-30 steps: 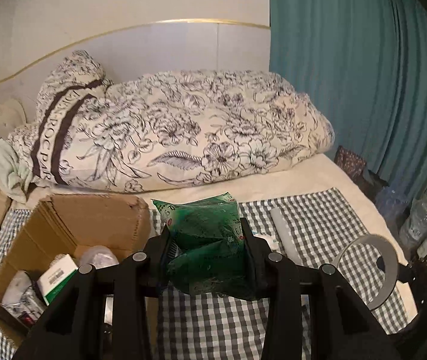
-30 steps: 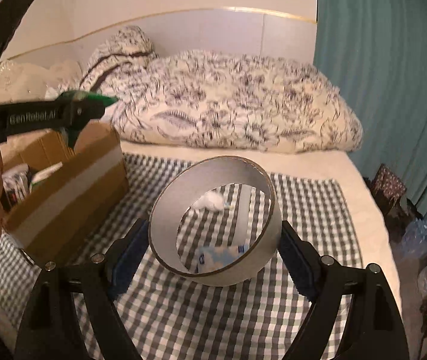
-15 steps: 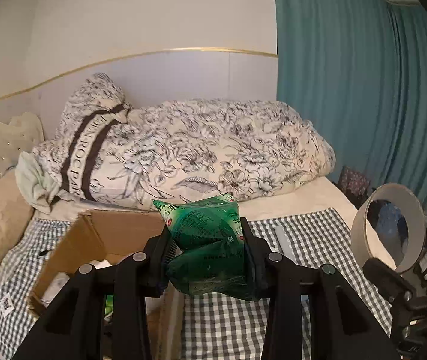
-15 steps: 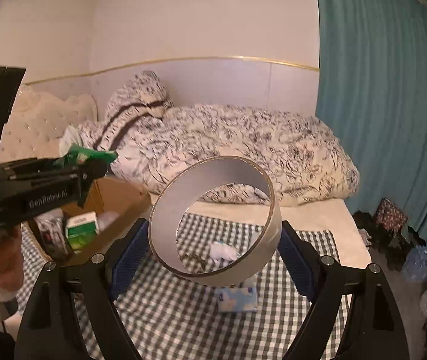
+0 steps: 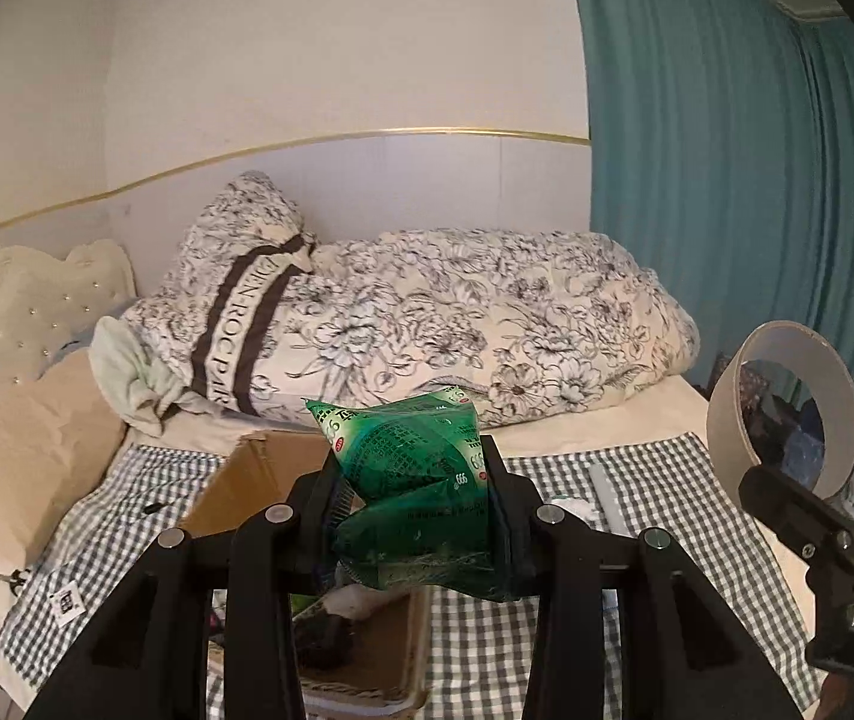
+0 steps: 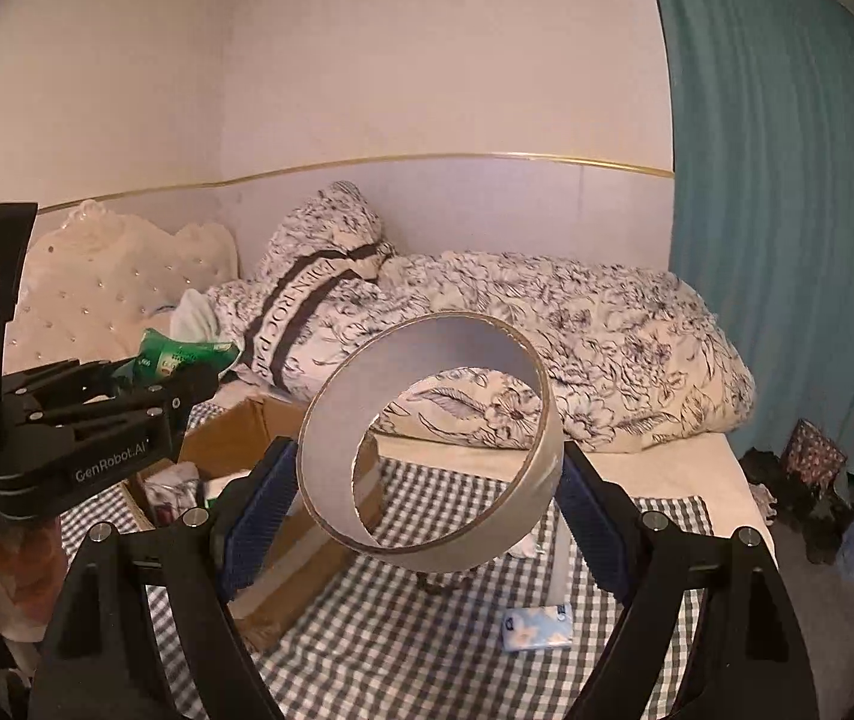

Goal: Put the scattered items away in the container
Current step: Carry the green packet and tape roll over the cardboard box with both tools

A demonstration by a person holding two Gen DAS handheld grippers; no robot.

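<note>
My left gripper (image 5: 411, 480) is shut on a crumpled green packet (image 5: 414, 480) and holds it in the air over the open cardboard box (image 5: 258, 480) on the checked cloth. The box holds several small items, mostly hidden behind the fingers. In the right wrist view my right gripper (image 6: 427, 486) is shut on a wide grey tape roll (image 6: 427, 444), held up above the cloth to the right of the cardboard box (image 6: 228, 444). The tape roll (image 5: 784, 414) also shows at the right edge of the left wrist view. The left gripper (image 6: 186, 384) with the green packet (image 6: 180, 354) appears at the left.
A blue-and-white tissue pack (image 6: 538, 627), a white crumpled piece (image 6: 526, 546) and a pale flat strip (image 5: 610, 492) lie on the checked cloth (image 6: 427, 630). A floral duvet (image 5: 475, 324) and pillow fill the back of the bed. Teal curtains (image 5: 727, 180) hang at the right.
Both grippers have risen with their loads, and the views show more of the wall. The left gripper moved over the box. The tape roll came into the left wrist view's right edge.
</note>
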